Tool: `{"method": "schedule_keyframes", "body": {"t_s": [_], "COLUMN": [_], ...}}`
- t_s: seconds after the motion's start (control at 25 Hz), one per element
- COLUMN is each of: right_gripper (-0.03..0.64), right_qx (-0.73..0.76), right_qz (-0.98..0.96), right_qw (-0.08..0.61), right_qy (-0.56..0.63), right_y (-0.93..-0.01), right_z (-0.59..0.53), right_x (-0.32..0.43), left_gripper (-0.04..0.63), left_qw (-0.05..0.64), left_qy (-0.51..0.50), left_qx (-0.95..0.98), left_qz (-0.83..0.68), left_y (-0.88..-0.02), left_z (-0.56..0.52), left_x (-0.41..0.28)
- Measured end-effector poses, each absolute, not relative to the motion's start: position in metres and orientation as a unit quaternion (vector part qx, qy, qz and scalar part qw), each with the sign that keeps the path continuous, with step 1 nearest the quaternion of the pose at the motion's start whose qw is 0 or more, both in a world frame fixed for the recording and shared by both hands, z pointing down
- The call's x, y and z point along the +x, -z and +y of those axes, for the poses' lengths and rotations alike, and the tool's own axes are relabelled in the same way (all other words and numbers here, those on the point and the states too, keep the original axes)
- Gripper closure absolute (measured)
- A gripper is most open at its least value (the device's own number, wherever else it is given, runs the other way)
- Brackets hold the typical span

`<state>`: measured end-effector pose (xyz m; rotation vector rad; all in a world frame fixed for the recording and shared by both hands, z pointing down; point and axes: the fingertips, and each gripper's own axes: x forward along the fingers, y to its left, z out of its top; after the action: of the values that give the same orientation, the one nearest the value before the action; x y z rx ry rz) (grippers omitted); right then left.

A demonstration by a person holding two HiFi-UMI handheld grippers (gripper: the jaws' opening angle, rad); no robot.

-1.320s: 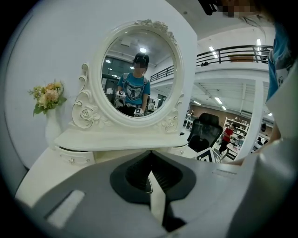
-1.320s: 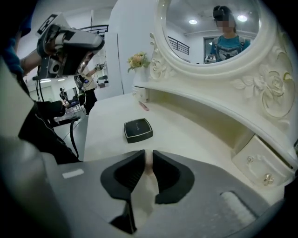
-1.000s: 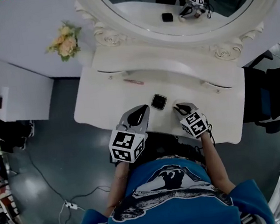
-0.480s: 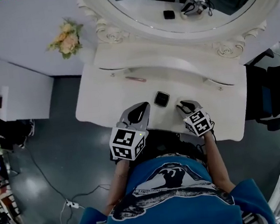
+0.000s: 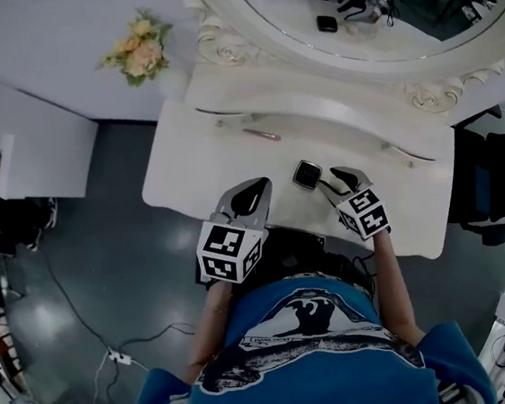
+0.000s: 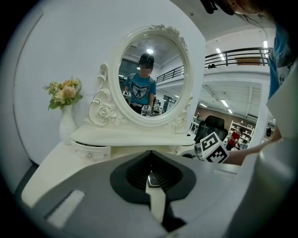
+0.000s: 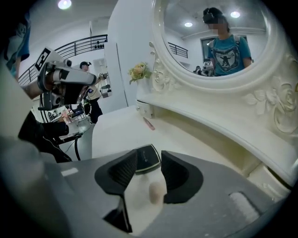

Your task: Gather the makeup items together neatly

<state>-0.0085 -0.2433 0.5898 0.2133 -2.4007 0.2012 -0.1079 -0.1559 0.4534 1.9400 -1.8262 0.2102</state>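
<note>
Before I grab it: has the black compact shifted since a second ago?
No. The compact sits the same way off the pink stick; only the view shifted.

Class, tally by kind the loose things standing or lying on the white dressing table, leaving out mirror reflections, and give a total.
Black square compact: 1
Slim pink stick: 1
Vase of flowers: 1
Total: 3

On the dressing table (image 5: 184, 159) the compact (image 5: 307, 174) lies near the front edge between the left gripper (image 5: 253, 190) and the right gripper (image 5: 336, 178), a slim stick (image 5: 261, 134) farther back to its left, the mirror (image 5: 376, 10) behind, flowers (image 5: 140, 51) at the mirror's left.
</note>
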Motion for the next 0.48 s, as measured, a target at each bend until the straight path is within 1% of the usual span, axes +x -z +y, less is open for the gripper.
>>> {"method": "schedule_keyframes", "body": {"t_s": [0.28,0.48], "right_gripper": [0.449,0.449], "right_qx": [0.036,0.001], "right_qz": [-0.933,-0.928], "right_qw": [0.355,0.374], "right_qy": [-0.036,-0.002], "right_y": [-0.581,-0.588], "right_z": [-0.239,-0.238], "right_x": [-0.079,-0.128], "left_gripper": [0.58,0.58], "left_qw": [0.236,0.239], "left_qy": [-0.066,-0.06], "left_qx": [0.69,0.679], "left_qz": [-0.681,-0.691], "left_y": [-0.455,-0.458], "left_z": [-0.135,-0.12], "left_x": [-0.139,-0.16]}}
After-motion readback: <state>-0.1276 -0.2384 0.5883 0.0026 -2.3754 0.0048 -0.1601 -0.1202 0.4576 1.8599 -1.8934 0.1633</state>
